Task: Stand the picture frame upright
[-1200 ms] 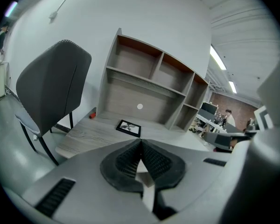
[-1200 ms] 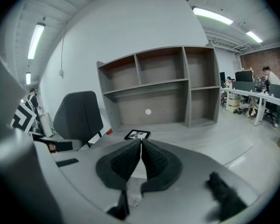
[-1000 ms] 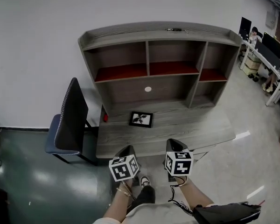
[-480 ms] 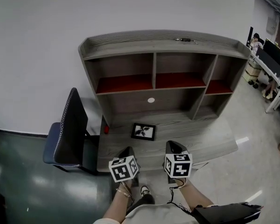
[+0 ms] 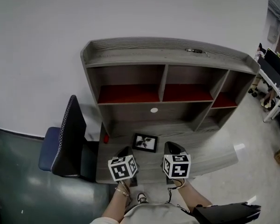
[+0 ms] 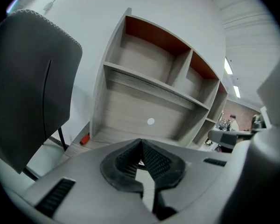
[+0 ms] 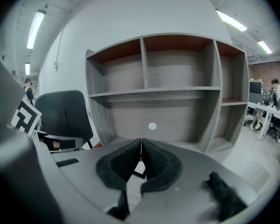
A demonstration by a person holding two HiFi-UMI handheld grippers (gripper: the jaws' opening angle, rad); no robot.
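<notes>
A small black picture frame (image 5: pixel 145 142) lies flat on the grey desk (image 5: pixel 210 153), face up, below the shelf unit. My left gripper (image 5: pixel 126 151) hovers over the desk's front edge, just left of and nearer than the frame, its jaws shut with nothing between them. My right gripper (image 5: pixel 173 148) hovers to the frame's right, also shut and empty. In the left gripper view the closed pads (image 6: pixel 141 148) point at the desk's back panel; a sliver of the frame shows between the right gripper's pads (image 7: pixel 141 144).
A grey hutch with red-lined shelves (image 5: pixel 168 93) stands at the back of the desk. A small red object (image 5: pixel 105 138) lies at the desk's left end. A dark office chair (image 5: pixel 67 136) stands to the left. Other desks with seated people (image 5: pixel 275 78) are far right.
Both grippers and the head view have moved toward the desk; the desk and frame now sit closer, with the grippers over its front edge. The frame has not moved.
</notes>
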